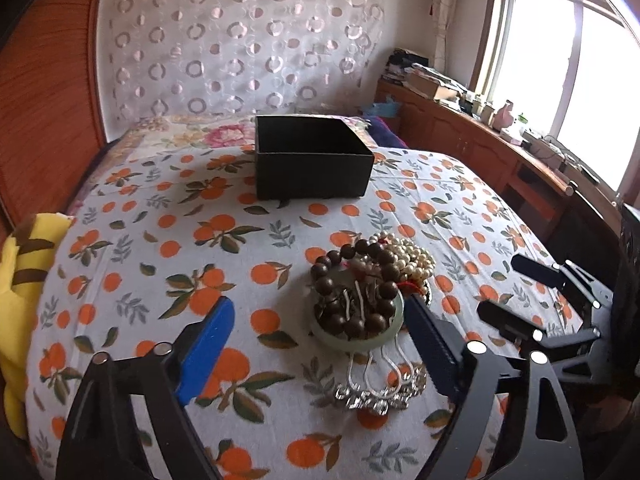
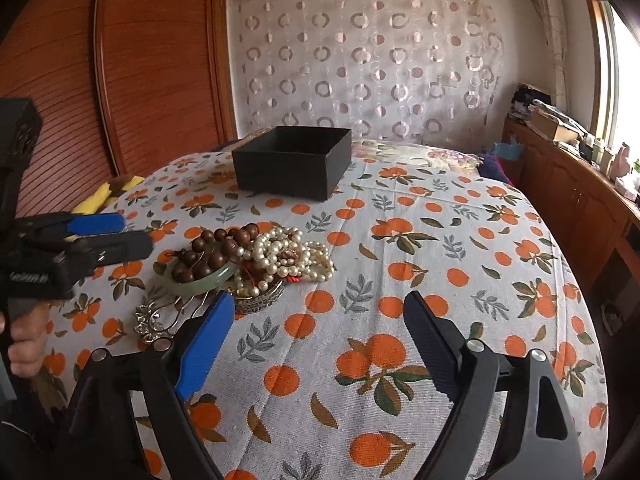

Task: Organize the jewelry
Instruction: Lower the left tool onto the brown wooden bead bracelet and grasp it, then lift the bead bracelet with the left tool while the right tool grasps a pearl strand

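A pile of jewelry lies on the orange-print cloth: a brown wooden bead bracelet (image 1: 352, 280) (image 2: 208, 248), a pale green jade bangle (image 1: 356, 336) (image 2: 200, 282), pearl strands (image 1: 412, 258) (image 2: 284, 254) and silver hair forks (image 1: 380, 392) (image 2: 160, 320). An open black box (image 1: 312, 160) (image 2: 292, 162) stands behind it, empty as far as I see. My left gripper (image 1: 320, 320) (image 2: 116, 232) is open, just short of the pile, its right finger beside the bangle. My right gripper (image 2: 320, 316) (image 1: 508, 284) is open and empty, to the right of the pile.
A yellow plush toy (image 1: 20, 280) (image 2: 104, 192) lies at the table's left edge. A wooden wardrobe (image 2: 120, 80) stands on the left. A wooden sideboard (image 1: 500, 148) with clutter runs under the window on the right. A bed with floral bedding (image 1: 192, 132) lies behind the table.
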A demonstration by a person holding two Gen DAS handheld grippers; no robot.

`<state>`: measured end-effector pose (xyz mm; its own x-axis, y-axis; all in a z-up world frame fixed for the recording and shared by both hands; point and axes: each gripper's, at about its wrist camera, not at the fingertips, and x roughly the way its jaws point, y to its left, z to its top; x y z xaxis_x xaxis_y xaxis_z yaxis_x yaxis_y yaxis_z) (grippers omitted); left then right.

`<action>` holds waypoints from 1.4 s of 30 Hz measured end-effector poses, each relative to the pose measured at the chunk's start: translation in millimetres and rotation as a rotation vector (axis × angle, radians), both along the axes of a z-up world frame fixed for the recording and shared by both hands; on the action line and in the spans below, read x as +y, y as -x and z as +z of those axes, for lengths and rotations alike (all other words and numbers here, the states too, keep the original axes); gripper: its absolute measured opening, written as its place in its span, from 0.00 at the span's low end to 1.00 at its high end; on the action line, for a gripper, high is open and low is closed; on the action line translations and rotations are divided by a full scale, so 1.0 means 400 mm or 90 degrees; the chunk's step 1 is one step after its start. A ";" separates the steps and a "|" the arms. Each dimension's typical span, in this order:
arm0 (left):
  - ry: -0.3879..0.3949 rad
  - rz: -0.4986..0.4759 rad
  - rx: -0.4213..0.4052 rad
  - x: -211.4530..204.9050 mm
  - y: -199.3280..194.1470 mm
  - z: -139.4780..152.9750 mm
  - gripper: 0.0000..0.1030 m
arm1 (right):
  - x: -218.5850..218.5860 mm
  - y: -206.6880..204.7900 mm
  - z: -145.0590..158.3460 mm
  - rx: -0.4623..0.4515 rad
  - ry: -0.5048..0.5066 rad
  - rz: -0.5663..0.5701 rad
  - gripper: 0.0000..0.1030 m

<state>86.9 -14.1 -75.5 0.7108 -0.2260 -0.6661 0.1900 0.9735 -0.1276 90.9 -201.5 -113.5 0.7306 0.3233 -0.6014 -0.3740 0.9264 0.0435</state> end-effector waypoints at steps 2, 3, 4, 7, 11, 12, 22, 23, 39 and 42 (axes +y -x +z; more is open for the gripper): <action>0.000 -0.010 0.003 -0.010 -0.015 0.000 0.70 | -0.002 0.001 -0.004 0.001 -0.004 -0.001 0.86; 0.001 -0.016 0.005 -0.018 -0.022 0.000 0.69 | -0.004 0.000 -0.003 0.001 -0.006 -0.001 0.86; 0.002 -0.021 0.007 -0.020 -0.026 -0.001 0.66 | -0.006 0.000 -0.004 0.001 -0.010 -0.002 0.86; 0.008 -0.041 0.019 -0.044 -0.050 -0.006 0.55 | -0.008 0.001 -0.003 0.003 -0.015 -0.004 0.86; 0.018 -0.066 0.043 -0.076 -0.081 -0.021 0.41 | -0.009 0.002 -0.003 0.004 -0.018 -0.004 0.86; 0.019 -0.071 0.047 -0.083 -0.087 -0.025 0.39 | -0.008 0.002 -0.003 0.003 -0.018 -0.004 0.86; 0.005 -0.096 0.086 -0.127 -0.119 -0.068 0.16 | -0.013 0.004 -0.005 0.002 -0.020 -0.004 0.86; 0.009 -0.096 0.083 -0.124 -0.115 -0.064 0.16 | -0.012 0.004 -0.005 0.002 -0.020 -0.004 0.86; 0.043 -0.081 -0.014 -0.048 -0.054 0.078 0.12 | -0.005 -0.001 -0.007 0.018 -0.014 0.010 0.86; 0.034 -0.076 -0.041 -0.033 -0.034 0.116 0.12 | 0.009 -0.014 -0.007 0.043 -0.021 0.049 0.52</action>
<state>100.7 -27.5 -29.2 0.7174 -0.3456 -0.6049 0.3134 0.9355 -0.1629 96.5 -197.8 -116.4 0.6609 0.3969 -0.6369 -0.4386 0.8930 0.1013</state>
